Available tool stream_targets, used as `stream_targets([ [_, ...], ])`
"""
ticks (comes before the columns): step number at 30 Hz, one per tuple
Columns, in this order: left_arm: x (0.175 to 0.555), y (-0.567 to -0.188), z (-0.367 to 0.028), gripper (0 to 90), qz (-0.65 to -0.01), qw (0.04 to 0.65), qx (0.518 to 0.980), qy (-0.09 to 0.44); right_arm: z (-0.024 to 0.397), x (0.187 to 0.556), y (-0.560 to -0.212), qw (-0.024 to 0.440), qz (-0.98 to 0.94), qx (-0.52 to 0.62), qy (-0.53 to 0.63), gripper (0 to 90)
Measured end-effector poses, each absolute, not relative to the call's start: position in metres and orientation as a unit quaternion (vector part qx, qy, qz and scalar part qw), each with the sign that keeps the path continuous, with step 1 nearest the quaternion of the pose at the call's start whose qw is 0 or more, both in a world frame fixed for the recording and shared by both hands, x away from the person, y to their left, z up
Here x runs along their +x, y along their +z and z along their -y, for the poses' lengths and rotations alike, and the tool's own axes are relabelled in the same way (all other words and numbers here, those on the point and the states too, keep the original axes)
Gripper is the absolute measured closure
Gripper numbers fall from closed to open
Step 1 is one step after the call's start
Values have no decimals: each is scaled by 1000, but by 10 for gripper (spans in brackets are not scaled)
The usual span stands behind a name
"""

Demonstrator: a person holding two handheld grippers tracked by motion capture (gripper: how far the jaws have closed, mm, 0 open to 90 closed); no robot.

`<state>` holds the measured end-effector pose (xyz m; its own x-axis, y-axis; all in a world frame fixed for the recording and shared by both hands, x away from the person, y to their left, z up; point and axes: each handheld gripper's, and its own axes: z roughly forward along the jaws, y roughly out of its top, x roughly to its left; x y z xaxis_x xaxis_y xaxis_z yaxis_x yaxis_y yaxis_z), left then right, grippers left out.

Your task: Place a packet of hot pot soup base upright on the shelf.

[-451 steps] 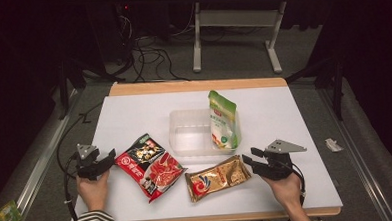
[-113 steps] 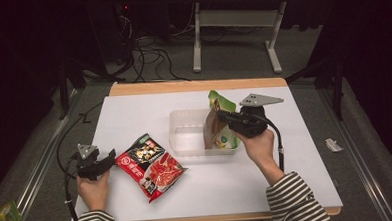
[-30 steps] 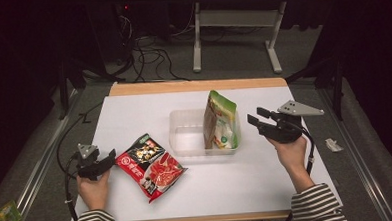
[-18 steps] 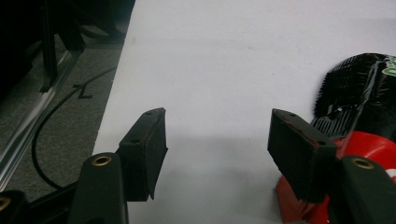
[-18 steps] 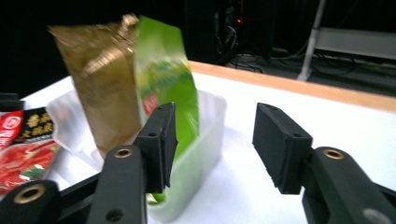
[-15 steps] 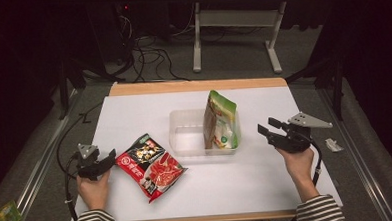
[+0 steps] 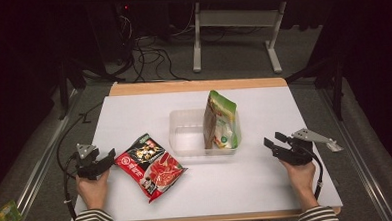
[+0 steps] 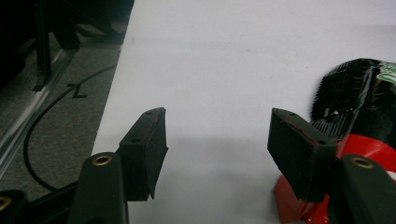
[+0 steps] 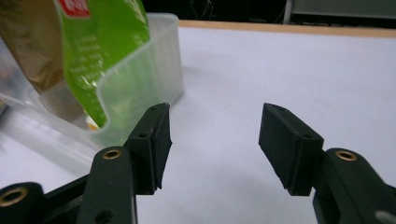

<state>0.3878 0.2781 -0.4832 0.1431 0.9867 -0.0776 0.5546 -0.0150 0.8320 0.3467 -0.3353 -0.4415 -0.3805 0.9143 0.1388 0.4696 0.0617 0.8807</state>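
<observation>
A clear plastic tub point(image 7: 184, 137) stands mid-table. A green packet point(image 7: 225, 120) and a brown-gold packet point(image 7: 209, 124) stand upright at its right end. A red and black noodle packet point(image 7: 151, 165) lies flat to the tub's front left. My left gripper point(image 7: 107, 157) rests open at that packet's left edge, and in the left gripper view the red packet point(image 8: 357, 93) lies by the right jaw of the gripper point(image 8: 217, 135). My right gripper point(image 7: 272, 139) is low over the table, right of the tub. Its jaws have just been opening, with nothing between them point(image 9: 215, 126).
The white table point(image 7: 267, 187) has a wooden far edge point(image 7: 198, 85). In the right gripper view the tub's wall point(image 9: 144, 74) stands close by the left jaw, with the green packet point(image 9: 105, 42) inside it. Cables and a desk frame point(image 7: 230, 34) lie on the floor beyond.
The brown-gold packet went from the table's front into the tub. Over the last second my right gripper sank and drew back rightward from the tub. The left gripper kept still.
</observation>
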Motion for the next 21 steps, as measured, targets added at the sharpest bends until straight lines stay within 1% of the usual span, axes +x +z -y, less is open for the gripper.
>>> stream_targets([
  [4,386,-481,-280,389,-586,386,653,284,339,347,-455,241,-687,511,457,458],
  [10,377,-469,-285,391,-580,415,644,278,342,345,-467,244,-682,521,452,476],
  [16,371,-457,-275,382,-545,415,676,273,344,344,-475,246,-682,522,451,477],
  [21,370,-451,-265,374,-518,412,704,259,338,343,-475,259,-689,517,437,481],
])
